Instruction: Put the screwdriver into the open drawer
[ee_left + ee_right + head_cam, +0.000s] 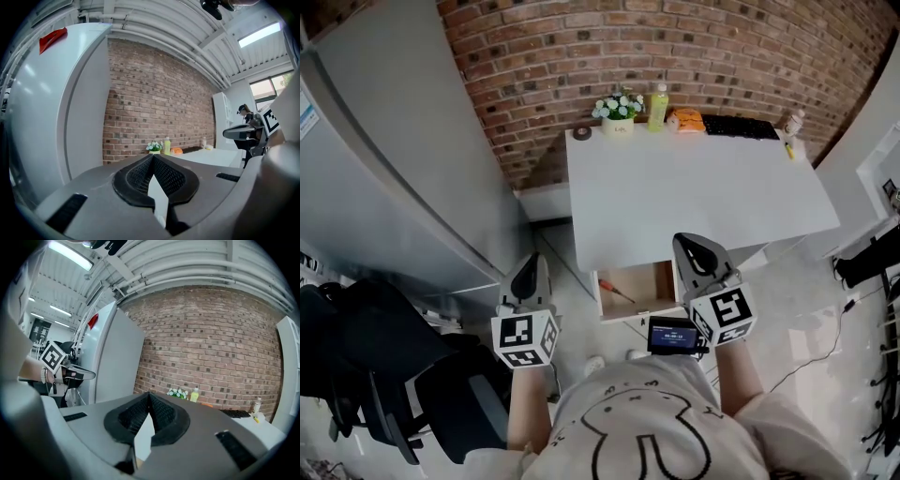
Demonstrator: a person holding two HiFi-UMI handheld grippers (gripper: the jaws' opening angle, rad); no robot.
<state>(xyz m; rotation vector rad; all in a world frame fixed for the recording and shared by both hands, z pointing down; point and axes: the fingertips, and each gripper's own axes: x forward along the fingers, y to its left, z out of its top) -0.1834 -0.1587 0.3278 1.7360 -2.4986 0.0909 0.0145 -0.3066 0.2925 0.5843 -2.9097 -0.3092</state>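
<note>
Head view: screwdriver (621, 293) lies in drawer (639, 314), by its left wall. Light, stiff, likely slick shaft; you'd grip the handle. Left gripper (528, 274) and right gripper (695, 260) pressed together, empty.

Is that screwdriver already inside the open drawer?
Yes, the head view shows the screwdriver lying on the bottom of the open drawer, under the white desk.

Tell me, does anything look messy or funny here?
Nothing is spilled or broken. The only thing that stands out is the drawer under the white desk: it is pulled open, and the screwdriver lies slanted inside it. The flowers and bottle stand upright at the back of the desk.
</note>
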